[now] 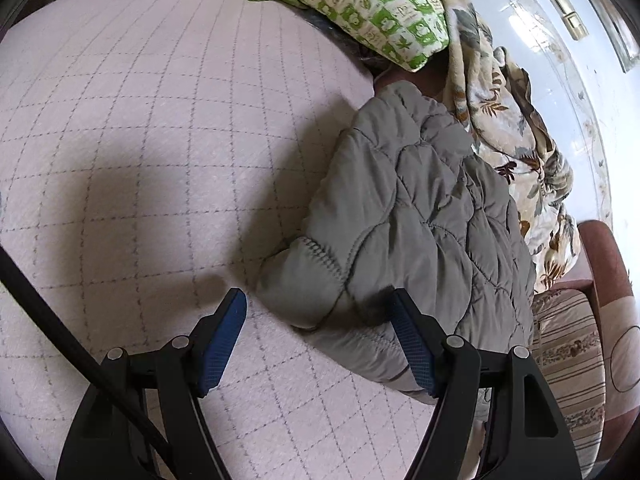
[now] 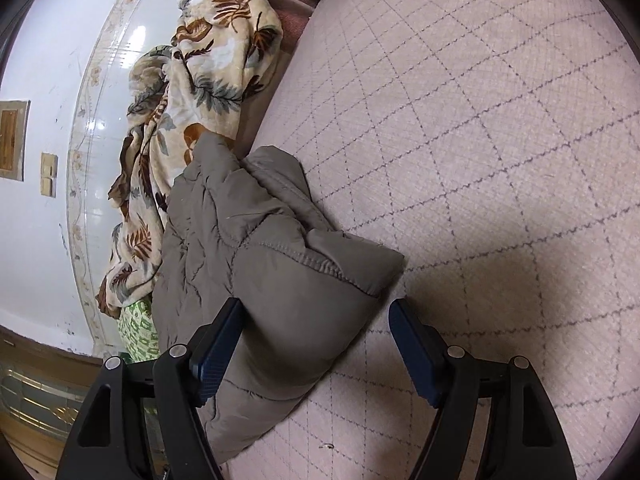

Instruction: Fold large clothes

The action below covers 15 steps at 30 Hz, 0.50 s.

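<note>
The padded grey jacket (image 1: pixel 420 216) lies bundled on my pink checked bedcover (image 1: pixel 140 140) against the leafy blanket (image 1: pixel 520 152) by the far wall, and with my left tongs (image 1: pixel 316 340) and right tongs (image 2: pixel 316 344) both open and empty around its near edge, I fear a shallow pinch could slip off the puffy fabric or drag the blanket along.

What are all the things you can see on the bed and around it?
quilted jacket: one, grey-brown, folded on the bed cover near the blanket
bed cover: one, pale pink with grey grid lines, under the jacket
leaf-print blanket: one, cream with brown and grey leaves, bunched by the wall
pillow: one, green and white, beside the blanket
left gripper: one, black with blue pads, open at the jacket's edge
right gripper: one, black with blue pads, open around the jacket's corner
</note>
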Each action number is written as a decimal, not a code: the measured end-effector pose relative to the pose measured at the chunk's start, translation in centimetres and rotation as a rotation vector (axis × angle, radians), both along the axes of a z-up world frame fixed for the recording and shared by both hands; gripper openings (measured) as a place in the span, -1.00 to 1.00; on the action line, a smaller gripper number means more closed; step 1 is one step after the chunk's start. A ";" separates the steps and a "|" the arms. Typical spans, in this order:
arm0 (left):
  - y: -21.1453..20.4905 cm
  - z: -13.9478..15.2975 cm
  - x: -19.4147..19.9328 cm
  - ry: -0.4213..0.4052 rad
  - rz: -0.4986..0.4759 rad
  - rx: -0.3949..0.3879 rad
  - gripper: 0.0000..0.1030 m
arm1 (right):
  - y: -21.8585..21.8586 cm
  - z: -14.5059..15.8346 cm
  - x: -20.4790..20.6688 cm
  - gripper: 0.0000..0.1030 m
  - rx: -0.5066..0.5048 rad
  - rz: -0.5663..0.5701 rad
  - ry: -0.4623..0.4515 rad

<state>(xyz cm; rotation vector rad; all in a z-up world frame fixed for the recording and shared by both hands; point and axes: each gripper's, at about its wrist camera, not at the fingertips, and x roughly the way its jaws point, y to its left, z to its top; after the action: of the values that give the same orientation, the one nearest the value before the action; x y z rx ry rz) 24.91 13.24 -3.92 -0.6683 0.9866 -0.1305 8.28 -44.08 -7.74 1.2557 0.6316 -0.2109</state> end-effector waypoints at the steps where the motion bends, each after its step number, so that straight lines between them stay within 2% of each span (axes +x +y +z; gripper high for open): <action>1: -0.2 0.0 0.1 -0.003 -0.001 0.008 0.42 | 0.0 0.0 0.1 0.55 -0.004 -0.002 -0.001; 6: -1.3 0.2 0.4 -0.037 0.001 0.056 0.49 | -0.3 0.1 0.3 0.61 -0.008 -0.032 -0.023; 15: -2.0 -0.9 1.3 -0.044 0.033 0.052 0.66 | -0.1 0.2 2.1 0.79 -0.072 -0.036 -0.005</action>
<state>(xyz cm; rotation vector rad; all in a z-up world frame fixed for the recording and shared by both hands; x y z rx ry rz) 26.20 11.27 -4.79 -0.6310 0.9329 -0.0896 10.38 -44.15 -7.53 1.1986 0.5925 -0.2580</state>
